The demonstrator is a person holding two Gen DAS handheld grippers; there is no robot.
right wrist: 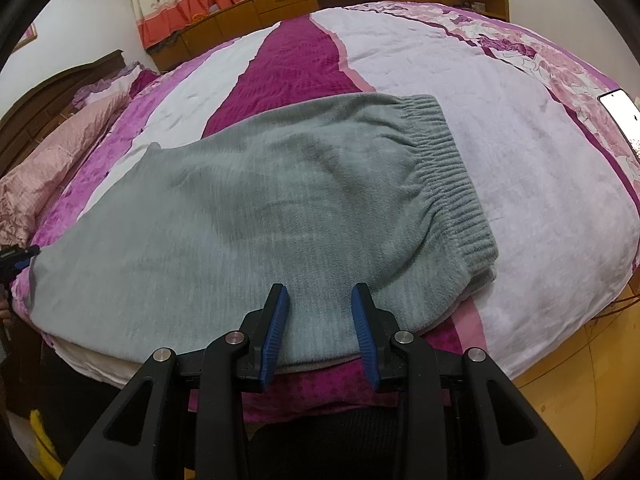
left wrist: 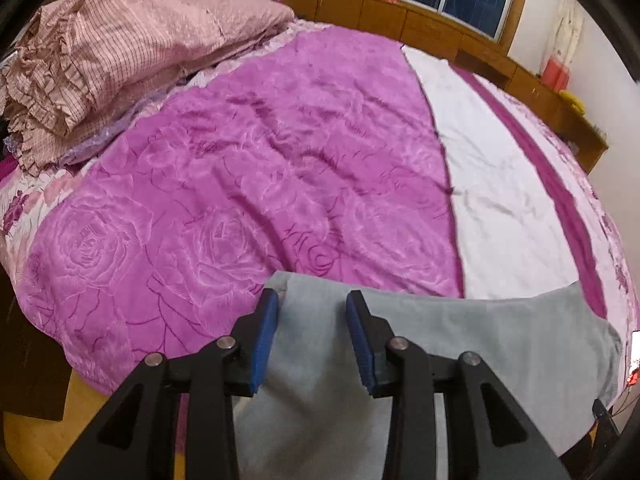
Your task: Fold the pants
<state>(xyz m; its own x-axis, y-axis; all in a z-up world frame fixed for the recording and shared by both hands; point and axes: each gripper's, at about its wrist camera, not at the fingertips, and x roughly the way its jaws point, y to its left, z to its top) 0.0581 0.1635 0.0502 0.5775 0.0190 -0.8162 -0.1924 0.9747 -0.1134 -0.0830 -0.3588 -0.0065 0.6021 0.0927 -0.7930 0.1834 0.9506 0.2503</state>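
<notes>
Grey fleece pants (right wrist: 280,208) lie flat on the bed near its front edge, the ribbed waistband (right wrist: 452,168) to the right and the legs running left. My right gripper (right wrist: 320,300) is open, its blue pads over the near edge of the pants below the waistband. My left gripper (left wrist: 312,304) is open over the leg end of the pants (left wrist: 460,344), with grey cloth lying between the pads. The left gripper's tip also shows at the far left edge of the right wrist view (right wrist: 16,258).
The bed is covered with a purple rose-pattern blanket (left wrist: 240,184) and a white and magenta sheet (right wrist: 520,168). A folded pink checked quilt (left wrist: 120,52) lies at the head. A phone (right wrist: 620,108) lies on the bed at the right. A wooden cabinet (left wrist: 440,20) runs behind.
</notes>
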